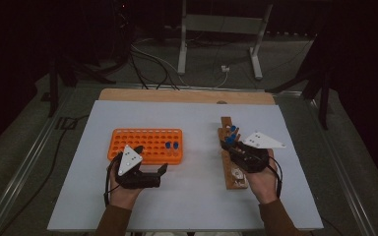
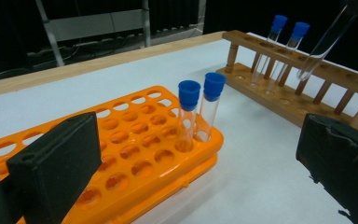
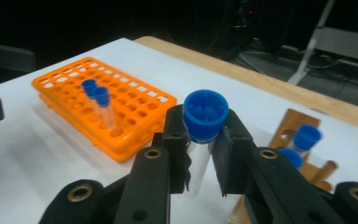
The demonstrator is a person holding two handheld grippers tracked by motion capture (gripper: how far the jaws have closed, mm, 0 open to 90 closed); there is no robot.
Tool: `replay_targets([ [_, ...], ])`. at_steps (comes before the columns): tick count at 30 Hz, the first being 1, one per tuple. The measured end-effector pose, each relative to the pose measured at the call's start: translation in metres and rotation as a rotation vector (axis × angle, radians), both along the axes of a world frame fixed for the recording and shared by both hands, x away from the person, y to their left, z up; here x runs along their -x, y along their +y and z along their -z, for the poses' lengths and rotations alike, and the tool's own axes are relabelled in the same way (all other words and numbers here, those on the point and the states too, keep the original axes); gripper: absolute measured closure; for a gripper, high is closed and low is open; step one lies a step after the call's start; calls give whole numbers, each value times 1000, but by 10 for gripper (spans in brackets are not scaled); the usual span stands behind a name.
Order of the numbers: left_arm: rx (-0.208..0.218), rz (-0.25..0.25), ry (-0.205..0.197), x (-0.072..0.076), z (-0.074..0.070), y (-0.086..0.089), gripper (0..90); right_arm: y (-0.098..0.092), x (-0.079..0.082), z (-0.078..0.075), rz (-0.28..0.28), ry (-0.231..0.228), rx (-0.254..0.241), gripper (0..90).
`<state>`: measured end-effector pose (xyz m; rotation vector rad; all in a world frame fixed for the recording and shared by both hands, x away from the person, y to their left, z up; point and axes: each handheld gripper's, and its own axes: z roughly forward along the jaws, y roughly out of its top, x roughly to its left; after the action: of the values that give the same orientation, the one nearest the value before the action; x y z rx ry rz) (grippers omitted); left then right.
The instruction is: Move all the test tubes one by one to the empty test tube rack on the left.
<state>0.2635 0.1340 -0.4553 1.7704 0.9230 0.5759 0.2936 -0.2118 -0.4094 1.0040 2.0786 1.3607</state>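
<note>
My right gripper (image 3: 205, 140) is shut on a clear test tube (image 3: 206, 116) just under its blue cap. It holds the tube tilted above the wooden rack (image 1: 232, 174); the left gripper view shows the tube's glass (image 2: 324, 44) over that rack (image 2: 307, 100). Two blue-capped tubes (image 2: 284, 42) stand in the wooden rack. Two more capped tubes (image 2: 198, 109) stand at the right end of the orange rack (image 1: 138, 140). My left gripper (image 1: 151, 158) hovers open at the orange rack's front edge, nothing between its pads (image 2: 56, 163).
The racks sit on a white board (image 1: 187, 206) laid over a wooden table (image 1: 177, 95). Most holes of the orange rack (image 3: 135, 100) are vacant. Cables and a metal stand's legs (image 1: 216, 49) lie on the floor beyond the table's far edge.
</note>
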Motion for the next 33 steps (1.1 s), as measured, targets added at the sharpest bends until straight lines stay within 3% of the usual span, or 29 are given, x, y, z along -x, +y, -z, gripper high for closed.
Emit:
replay_targets([
  [14,29,66,-32,8,-2,-18,48,24,4,10,-79,42,26,763],
  [24,-7,98,-45,9,2,-40,168,43,8,18,-142,69,44,763],
  [33,-43,140,-17,8,6,-70,249,49,10,18,-174,85,27,763],
])
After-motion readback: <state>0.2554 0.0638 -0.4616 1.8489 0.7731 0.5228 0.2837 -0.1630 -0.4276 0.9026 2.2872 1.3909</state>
